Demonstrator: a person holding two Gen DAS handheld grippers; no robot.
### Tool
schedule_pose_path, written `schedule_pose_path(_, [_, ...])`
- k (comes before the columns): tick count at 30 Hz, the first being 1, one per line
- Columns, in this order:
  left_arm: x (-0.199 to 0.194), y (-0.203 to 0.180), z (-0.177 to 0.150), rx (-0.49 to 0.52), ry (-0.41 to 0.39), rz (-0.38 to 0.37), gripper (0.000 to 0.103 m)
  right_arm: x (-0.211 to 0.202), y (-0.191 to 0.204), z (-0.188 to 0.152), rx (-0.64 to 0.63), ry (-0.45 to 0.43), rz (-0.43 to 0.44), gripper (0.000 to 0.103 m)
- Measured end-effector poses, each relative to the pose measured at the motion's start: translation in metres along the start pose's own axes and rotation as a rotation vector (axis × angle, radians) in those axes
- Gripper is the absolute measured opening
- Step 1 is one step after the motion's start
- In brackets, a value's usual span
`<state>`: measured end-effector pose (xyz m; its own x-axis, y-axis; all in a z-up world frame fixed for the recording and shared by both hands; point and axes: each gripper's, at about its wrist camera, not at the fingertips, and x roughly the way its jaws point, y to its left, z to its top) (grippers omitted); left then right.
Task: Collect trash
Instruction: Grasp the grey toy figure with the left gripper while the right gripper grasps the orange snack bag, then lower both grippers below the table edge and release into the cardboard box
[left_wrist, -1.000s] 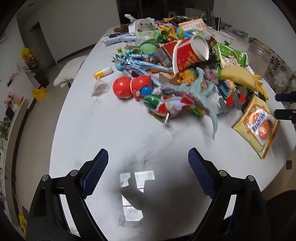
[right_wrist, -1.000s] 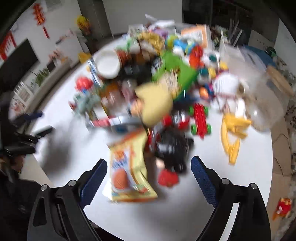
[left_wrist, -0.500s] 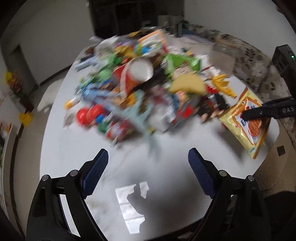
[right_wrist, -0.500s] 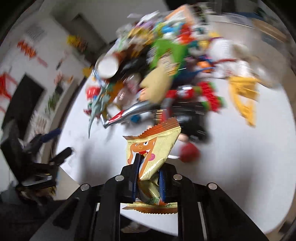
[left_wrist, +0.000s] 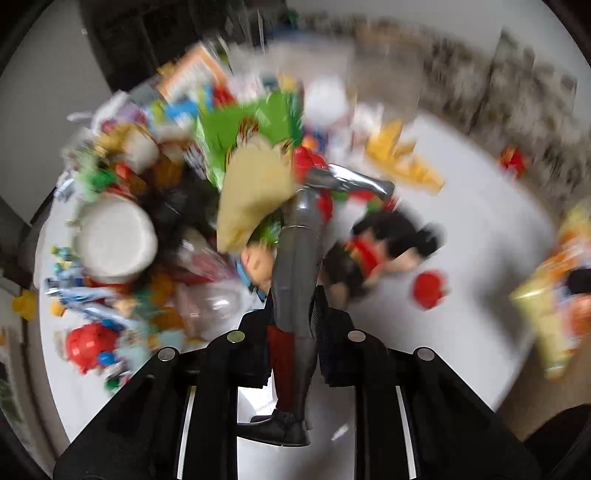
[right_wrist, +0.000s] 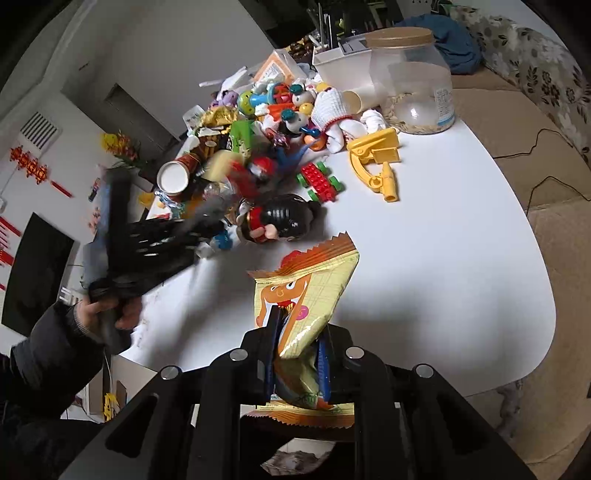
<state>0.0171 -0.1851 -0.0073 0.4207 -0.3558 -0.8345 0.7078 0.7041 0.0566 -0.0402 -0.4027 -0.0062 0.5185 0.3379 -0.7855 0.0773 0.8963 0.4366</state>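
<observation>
My right gripper (right_wrist: 297, 354) pinches the yellow snack packet (right_wrist: 308, 295) between its pads. My left gripper (left_wrist: 295, 325), jaws just closed, clamps a grey toy figure's leg (left_wrist: 295, 258) above the table (left_wrist: 461, 236).

We see from two fisheye cameras, each looking steeply down along its own hand-held gripper onto the white worktop (right_wrist: 461, 229). The left view sits close over the near edge of the toy pile (left_wrist: 177, 206) and is blurred. The right view is sharp and takes in the left hand-held gripper (right_wrist: 207, 218). Both share the black-haired doll (left_wrist: 376, 243) (right_wrist: 284, 218).
</observation>
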Motion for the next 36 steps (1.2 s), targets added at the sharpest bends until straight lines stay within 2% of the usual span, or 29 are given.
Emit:
schedule_pose_path(3, [-0.069, 0.009, 0.007, -0.044, -0.135, -0.033, 0.018, -0.001, 0.008, 0.004, -0.009, -0.010, 0.036, 0.017])
schedule_pose_path(4, [-0.091, 0.014, 0.010, -0.048, -0.182, -0.022, 0.018, 0.001, 0.011, 0.008, -0.018, -0.012, 0.046, 0.017])
schedule_pose_path(7, [-0.131, 0.027, 0.010, -0.105, -0.254, -0.012, 0.018, 0.001, 0.022, 0.018, -0.056, -0.015, 0.072, 0.017])
schedule_pose_path(9, [-0.148, 0.027, 0.003, -0.109, -0.274, -0.001, 0.018, -0.005, 0.030, 0.022, -0.085, -0.013, 0.100, 0.017])
schedule_pose_path(12, [-0.165, 0.012, -0.025, -0.074, -0.259, 0.020, 0.018, -0.017, 0.042, 0.016, -0.167, 0.029, 0.145, 0.017])
schedule_pose_path(15, [-0.171, -0.005, -0.067, -0.079, -0.181, -0.038, 0.018, -0.027, 0.051, -0.004, -0.260, 0.112, 0.173, 0.017])
schedule_pose_path(19, [-0.157, -0.042, -0.138, -0.103, 0.019, -0.124, 0.018, -0.022, 0.056, -0.046, -0.404, 0.281, 0.198, 0.017])
schedule_pose_path(23, [-0.127, -0.076, -0.188, -0.081, 0.174, -0.151, 0.019, 0.016, 0.053, -0.093, -0.539, 0.456, 0.176, 0.018])
schedule_pose_path(25, [-0.100, -0.084, -0.212, -0.112, 0.251, -0.173, 0.020, 0.040, 0.048, -0.110, -0.573, 0.504, 0.156, 0.024])
schedule_pose_path(26, [-0.087, -0.084, -0.222, -0.136, 0.286, -0.179, 0.029, 0.053, 0.045, -0.117, -0.587, 0.516, 0.138, 0.033])
schedule_pose_path(27, [-0.077, -0.084, -0.228, -0.152, 0.306, -0.186, 0.056, 0.070, 0.040, -0.125, -0.589, 0.533, 0.120, 0.054])
schedule_pose_path(28, [-0.060, -0.082, -0.238, -0.175, 0.335, -0.172, 0.067, 0.084, 0.036, -0.130, -0.587, 0.544, 0.105, 0.062])
schedule_pose_path(29, [-0.053, -0.081, -0.242, -0.186, 0.346, -0.150, 0.073, 0.098, 0.032, -0.134, -0.592, 0.550, 0.076, 0.063])
schedule_pose_path(32, [-0.031, -0.069, -0.254, -0.250, 0.410, -0.134, 0.073, 0.106, 0.029, -0.134, -0.594, 0.565, 0.034, 0.061])
schedule_pose_path(34, [-0.040, -0.061, -0.253, -0.270, 0.391, -0.120, 0.073, 0.079, 0.034, -0.115, -0.590, 0.497, 0.074, 0.061])
schedule_pose_path(36, [-0.060, -0.049, -0.243, -0.290, 0.332, -0.098, 0.073, 0.049, 0.038, -0.088, -0.571, 0.373, 0.092, 0.069])
